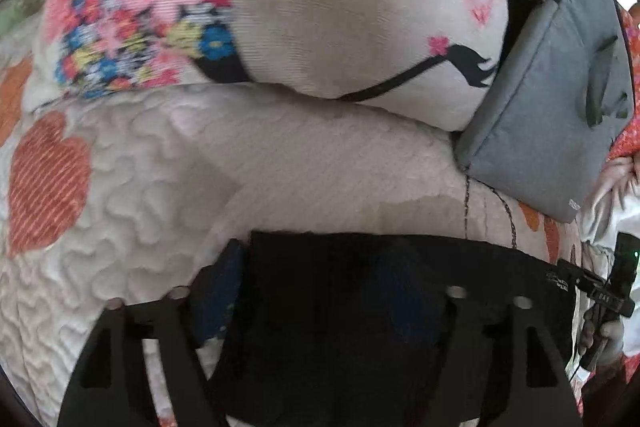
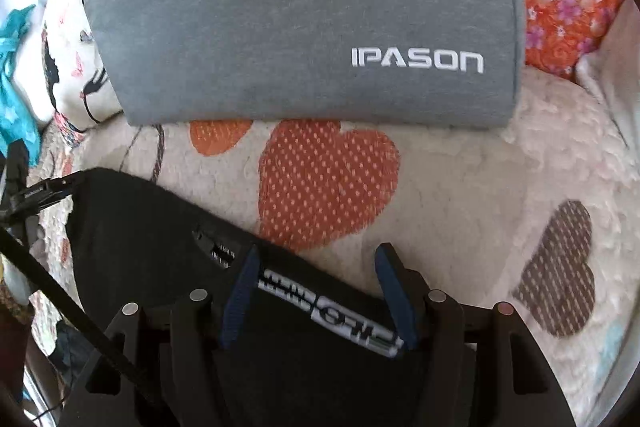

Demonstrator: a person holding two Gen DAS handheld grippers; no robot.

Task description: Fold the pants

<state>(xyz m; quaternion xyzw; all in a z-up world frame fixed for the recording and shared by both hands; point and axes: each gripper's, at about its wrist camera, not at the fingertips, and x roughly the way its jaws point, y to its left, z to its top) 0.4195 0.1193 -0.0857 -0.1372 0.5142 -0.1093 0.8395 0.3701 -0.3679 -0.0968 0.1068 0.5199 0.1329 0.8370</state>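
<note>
The right tool (image 2: 318, 291) stands with its blue pads (image 2: 240, 297) parted to a middling width, and the black pants (image 2: 160, 247) lie between them — the edge with the white-lettered band (image 2: 332, 311) runs across the gap without either pad visibly pressing on it. From there the cloth stretches away to the left of this view, its top edge slanting up toward the far corner, where the other tool's black frame (image 2: 24, 195) shows.

The left tool (image 1: 316, 291) is spread wide, and the same dark pants (image 1: 360, 267) fill the space between its fingers. I cannot tell whether a pad touches the fabric, since black cloth and black fingers merge. In this view the pants' upper edge runs sideways, from the left finger out toward the right, where a gloved hand (image 1: 608, 335) holds the second tool.

So the long edge of the garment lies crosswise between the two tools, one at each end, on the quilted bed cover (image 2: 460, 187) with its orange hearts (image 2: 328, 183). Beyond it rest a grey bag (image 2: 304, 15) and a flowered pillow (image 1: 320, 7) — both just clear of the pants. Neither hand looks nearer; the next fold, I judge, turns on that shared edge.
</note>
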